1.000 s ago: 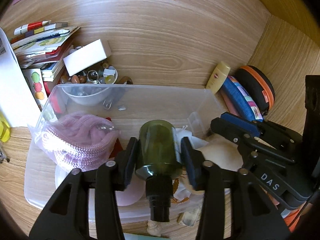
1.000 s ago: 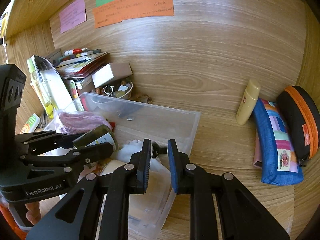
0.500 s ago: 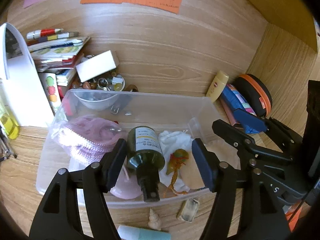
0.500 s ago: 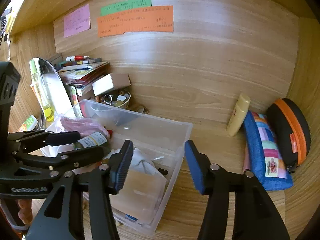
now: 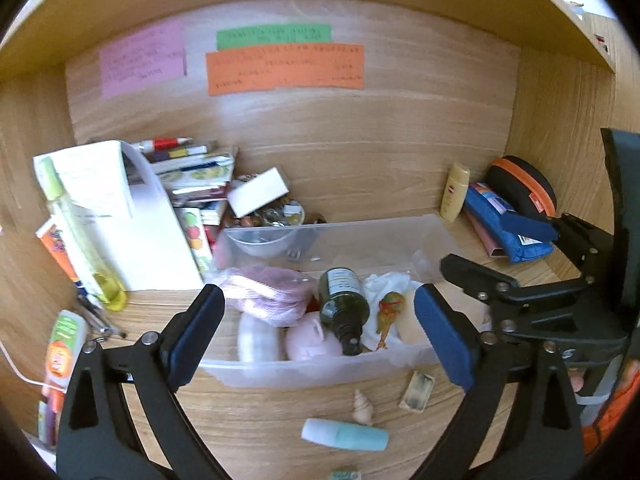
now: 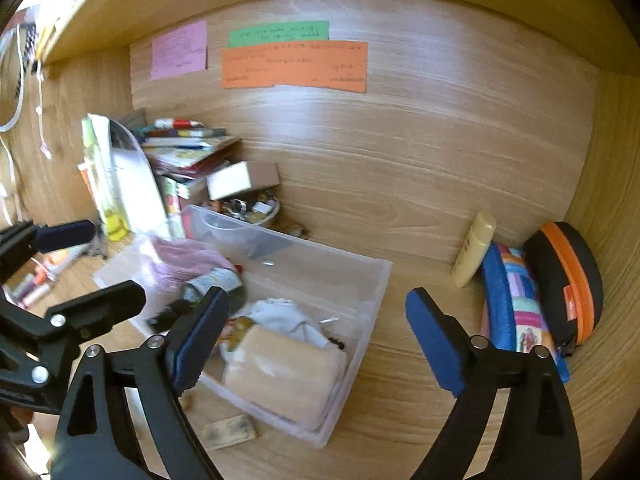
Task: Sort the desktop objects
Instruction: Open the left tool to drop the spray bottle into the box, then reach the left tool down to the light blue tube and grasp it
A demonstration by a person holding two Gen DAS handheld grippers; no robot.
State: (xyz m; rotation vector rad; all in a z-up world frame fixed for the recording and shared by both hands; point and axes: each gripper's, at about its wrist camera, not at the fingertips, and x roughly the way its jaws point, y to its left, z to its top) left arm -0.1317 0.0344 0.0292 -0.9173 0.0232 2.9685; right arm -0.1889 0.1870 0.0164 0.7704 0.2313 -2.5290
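Left claw [image 5: 316, 334] spread wide, empty, above the clear plastic bin [image 5: 320, 370] on the bench [image 5: 260, 420]. Dark green glass spray bottle [image 5: 343, 304] lying inside beside the pink knit bundle [image 5: 268, 294]: likely heavy, slick, breakable; best gripped across the body. Mint tube [image 5: 344, 435] and small shell [image 5: 363, 406] loose out front. Right claw [image 6: 316, 342] likewise spread, empty.

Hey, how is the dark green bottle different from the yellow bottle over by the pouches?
The dark green bottle lies on its side inside the clear bin; the yellow bottle stands tilted against the back wall, outside the bin. The green one is dark glass-like with a black nozzle; the yellow one is opaque and pale with a matching cap. Both are small, labelled, and not held by either gripper.
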